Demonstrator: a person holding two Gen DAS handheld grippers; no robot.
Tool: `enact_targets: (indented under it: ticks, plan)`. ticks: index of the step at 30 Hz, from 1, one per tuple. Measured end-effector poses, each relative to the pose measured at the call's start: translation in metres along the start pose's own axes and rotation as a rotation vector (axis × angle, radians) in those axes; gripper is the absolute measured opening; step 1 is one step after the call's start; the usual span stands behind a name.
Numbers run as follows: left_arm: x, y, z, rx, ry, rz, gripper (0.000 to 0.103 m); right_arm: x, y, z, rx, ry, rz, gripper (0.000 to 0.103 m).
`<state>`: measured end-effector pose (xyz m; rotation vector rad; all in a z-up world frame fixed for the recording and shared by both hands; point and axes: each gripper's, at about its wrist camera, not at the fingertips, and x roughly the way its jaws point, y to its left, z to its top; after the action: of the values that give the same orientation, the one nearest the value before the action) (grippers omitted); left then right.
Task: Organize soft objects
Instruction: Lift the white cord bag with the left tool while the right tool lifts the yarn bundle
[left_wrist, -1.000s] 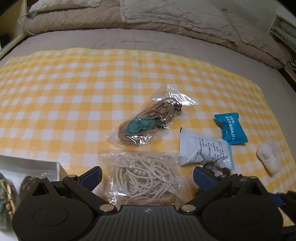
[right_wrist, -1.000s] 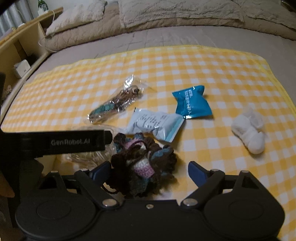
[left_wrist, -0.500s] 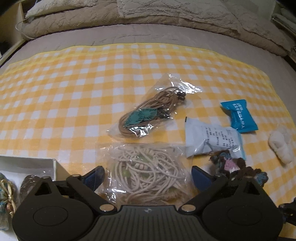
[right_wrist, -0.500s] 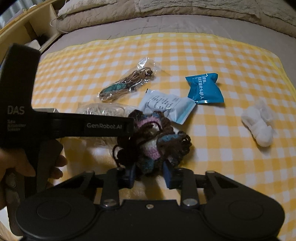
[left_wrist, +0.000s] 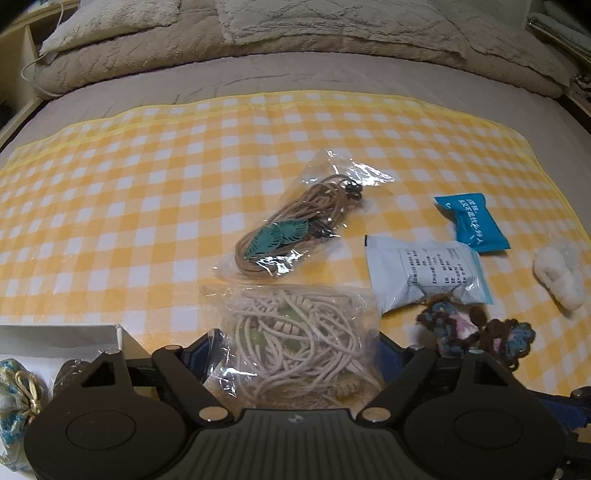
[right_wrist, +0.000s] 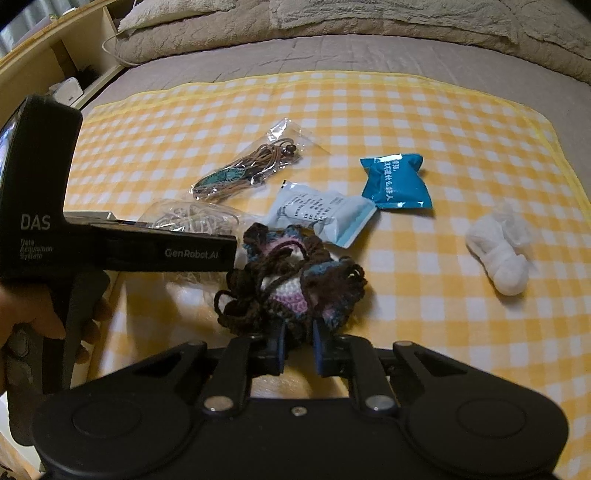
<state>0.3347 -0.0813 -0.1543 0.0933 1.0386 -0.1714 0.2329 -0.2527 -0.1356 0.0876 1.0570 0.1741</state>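
Right wrist view: right claw (right_wrist: 297, 341) pinching crocheted yarn bundle (right_wrist: 291, 280); left claw (left_wrist: 295, 356) spread around cord bag (left_wrist: 295, 339).

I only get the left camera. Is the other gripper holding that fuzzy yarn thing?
Observer: Yes. The right wrist view shows the right gripper shut on the crochet piece, pinching its near edge.
Operator: Who's holding my gripper?
Observer: A hand wraps the handle of the left gripper.
Operator: Any writing on it?
Observer: Its side reads "GenRobot.AI".
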Motion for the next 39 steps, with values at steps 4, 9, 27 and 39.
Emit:
enact_targets:
  ticks: [4,9,27,39]
  plan:
    - [-0.001,-0.003,-0.001,0.012,0.000,-0.015,0.082,0.000,0.002,0.000,-0.005,0.001,0.002,0.005]
    - [-0.001,-0.001,-0.002,0.011,0.000,-0.026,0.076,-0.002,0.002,0.000,0.007,-0.003,-0.010,0.005]
    - [-0.017,0.013,0.000,-0.032,-0.033,-0.043,0.073,0.013,-0.005,0.008,0.180,-0.054,0.038,0.073]
    - [-0.020,0.016,0.000,-0.046,-0.032,-0.037,0.073,0.012,0.008,0.012,0.124,-0.026,0.059,0.012]
